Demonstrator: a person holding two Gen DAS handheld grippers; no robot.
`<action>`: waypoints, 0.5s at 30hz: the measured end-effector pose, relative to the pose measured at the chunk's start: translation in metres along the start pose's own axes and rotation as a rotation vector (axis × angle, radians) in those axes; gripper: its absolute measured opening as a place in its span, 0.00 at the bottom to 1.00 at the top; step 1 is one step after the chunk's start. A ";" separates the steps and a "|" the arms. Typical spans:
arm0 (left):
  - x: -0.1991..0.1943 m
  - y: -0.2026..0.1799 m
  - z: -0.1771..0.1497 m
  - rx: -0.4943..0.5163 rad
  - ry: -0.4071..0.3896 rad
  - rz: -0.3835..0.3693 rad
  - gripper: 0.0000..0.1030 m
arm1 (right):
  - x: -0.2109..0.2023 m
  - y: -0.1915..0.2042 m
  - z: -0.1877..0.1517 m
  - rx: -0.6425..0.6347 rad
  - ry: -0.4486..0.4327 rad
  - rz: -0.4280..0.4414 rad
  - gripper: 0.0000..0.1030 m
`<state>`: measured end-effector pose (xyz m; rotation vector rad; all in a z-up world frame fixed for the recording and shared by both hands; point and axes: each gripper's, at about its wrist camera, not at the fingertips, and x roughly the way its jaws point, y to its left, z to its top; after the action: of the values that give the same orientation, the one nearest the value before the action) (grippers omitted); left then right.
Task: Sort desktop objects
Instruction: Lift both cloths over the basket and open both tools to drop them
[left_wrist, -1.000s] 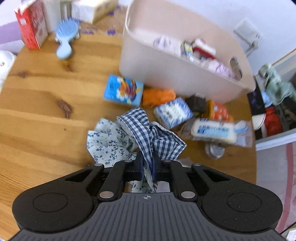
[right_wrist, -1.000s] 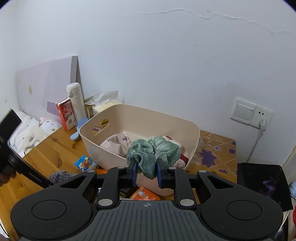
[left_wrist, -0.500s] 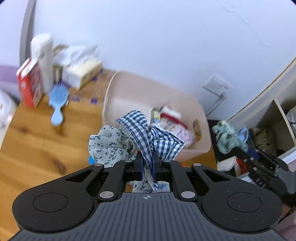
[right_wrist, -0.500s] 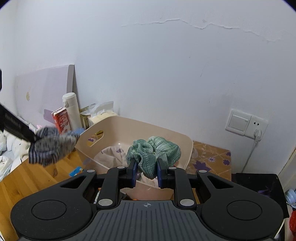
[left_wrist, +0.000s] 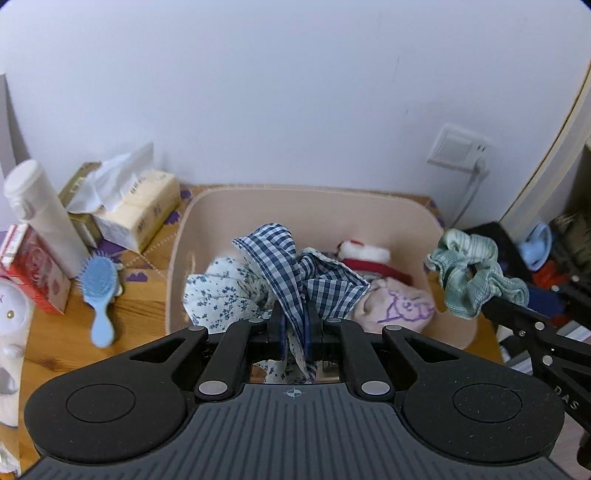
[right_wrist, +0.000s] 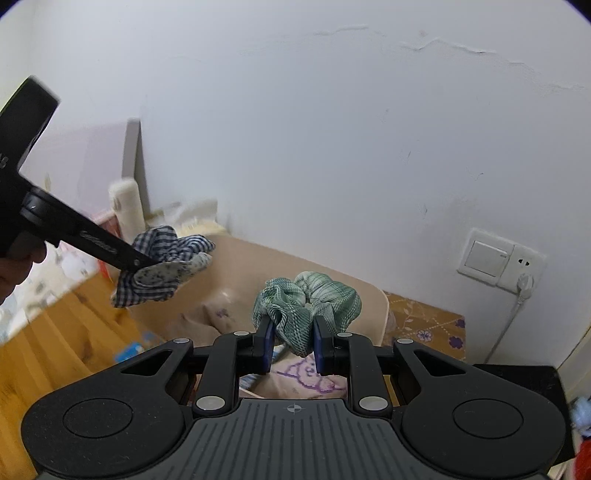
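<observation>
Above the beige plastic tub (left_wrist: 413, 218), the left tool (left_wrist: 294, 325) clamps a blue-and-white checked fabric scrunchie (left_wrist: 291, 273) together with floral cloth. From the right wrist view, the right tool (right_wrist: 293, 343) grips a green ribbed fabric scrunchie (right_wrist: 306, 302) over the tub (right_wrist: 376, 299), beside the wooden surface (right_wrist: 55, 332).

Both wrist views over bin (left_wrist: 424, 221)
</observation>
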<state>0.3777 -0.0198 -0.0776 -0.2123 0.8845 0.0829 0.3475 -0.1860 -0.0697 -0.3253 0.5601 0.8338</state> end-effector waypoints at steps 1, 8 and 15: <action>0.007 -0.001 0.001 0.001 0.011 0.007 0.08 | 0.006 -0.001 0.000 0.004 0.008 0.008 0.19; 0.045 0.000 -0.005 0.003 0.117 0.019 0.09 | 0.042 -0.002 -0.004 0.016 0.075 0.021 0.20; 0.052 -0.003 -0.011 0.033 0.157 0.014 0.45 | 0.060 -0.005 -0.020 0.053 0.152 0.038 0.39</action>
<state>0.4028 -0.0257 -0.1244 -0.1837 1.0430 0.0654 0.3769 -0.1630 -0.1207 -0.3313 0.7306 0.8339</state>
